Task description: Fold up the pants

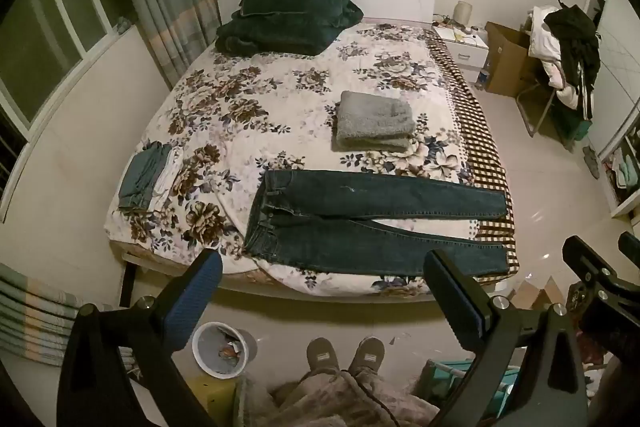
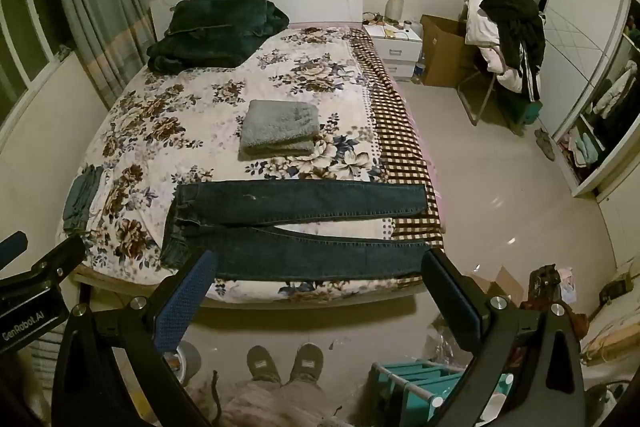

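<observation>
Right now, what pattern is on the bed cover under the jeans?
A floral print bed cover, brown and blue blooms on white; clearest in the right wrist view.

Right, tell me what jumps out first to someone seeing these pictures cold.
The dark blue jeans lie flat along the near edge of the floral bed, waistband left, legs slightly parted. Behind them sits a folded grey towel, and a dark green blanket is heaped by the headboard. The left gripper and right gripper hang open, short of the bed.
</observation>
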